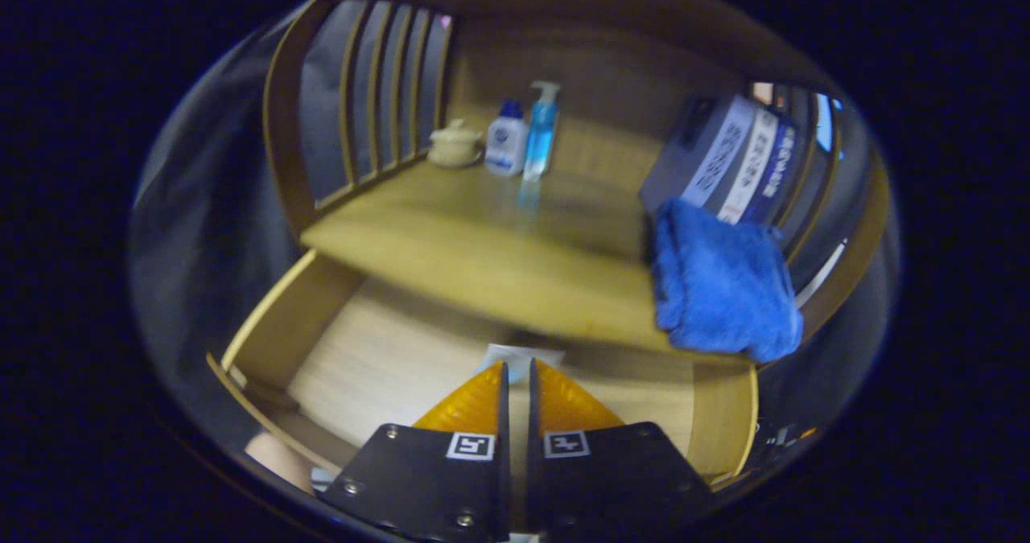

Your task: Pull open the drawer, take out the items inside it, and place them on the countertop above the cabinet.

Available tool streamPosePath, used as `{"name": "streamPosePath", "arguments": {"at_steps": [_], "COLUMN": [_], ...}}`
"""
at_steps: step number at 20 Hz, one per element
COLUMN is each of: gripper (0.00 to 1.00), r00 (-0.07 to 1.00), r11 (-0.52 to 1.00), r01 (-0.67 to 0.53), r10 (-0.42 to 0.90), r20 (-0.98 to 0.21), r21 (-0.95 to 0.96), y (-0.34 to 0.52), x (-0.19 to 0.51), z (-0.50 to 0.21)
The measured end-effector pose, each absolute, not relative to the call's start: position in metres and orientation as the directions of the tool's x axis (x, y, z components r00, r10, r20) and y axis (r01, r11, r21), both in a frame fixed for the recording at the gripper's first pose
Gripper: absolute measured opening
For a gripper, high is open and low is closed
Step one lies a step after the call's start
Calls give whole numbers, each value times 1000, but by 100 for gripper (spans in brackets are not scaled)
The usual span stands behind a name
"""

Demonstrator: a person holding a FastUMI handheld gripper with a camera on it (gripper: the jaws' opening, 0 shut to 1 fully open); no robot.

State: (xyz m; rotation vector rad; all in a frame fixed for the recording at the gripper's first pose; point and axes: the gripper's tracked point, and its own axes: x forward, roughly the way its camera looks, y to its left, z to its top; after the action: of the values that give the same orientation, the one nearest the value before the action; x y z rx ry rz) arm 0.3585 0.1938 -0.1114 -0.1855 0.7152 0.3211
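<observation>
The wooden drawer (322, 342) stands pulled open under the countertop (483, 237). My gripper (519, 370) hovers over the drawer's pale floor with its orange fingers (475, 406) drawn close, only a thin slit between them. A small pale bluish-white flat item (519, 355) sticks out right at the fingertips and looks pinched between them; most of it is hidden behind the tips. A folded blue towel (720, 285) lies on the countertop's right front corner, hanging a little over the edge.
At the back of the countertop stand a small cream lidded pot (455, 142), a white bottle with a blue cap (507, 141) and a blue pump bottle (541, 129). Leaning books (724, 161) stand behind the towel. Slatted wooden sides close both ends.
</observation>
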Motion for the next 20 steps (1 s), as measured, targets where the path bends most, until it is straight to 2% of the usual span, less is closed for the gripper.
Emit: {"name": "streamPosePath", "arguments": {"at_steps": [2, 8, 13, 17, 18, 20], "gripper": [5, 4, 4, 12, 20, 26], "r00": [711, 645, 573, 496, 475, 423], "r11": [942, 932, 893, 799, 760, 674], "r01": [-335, -362, -450, -601, -649, -735], "r10": [230, 256, 313, 353, 361, 370], "r20": [-665, -720, -758, -793, -803, -827], "r21": [-32, 7, 29, -20, -41, -74], "y": [194, 205, 224, 238, 241, 247], "x": [369, 358, 340, 324, 322, 317], "z": [-102, -141, -157, -169, -170, -184]}}
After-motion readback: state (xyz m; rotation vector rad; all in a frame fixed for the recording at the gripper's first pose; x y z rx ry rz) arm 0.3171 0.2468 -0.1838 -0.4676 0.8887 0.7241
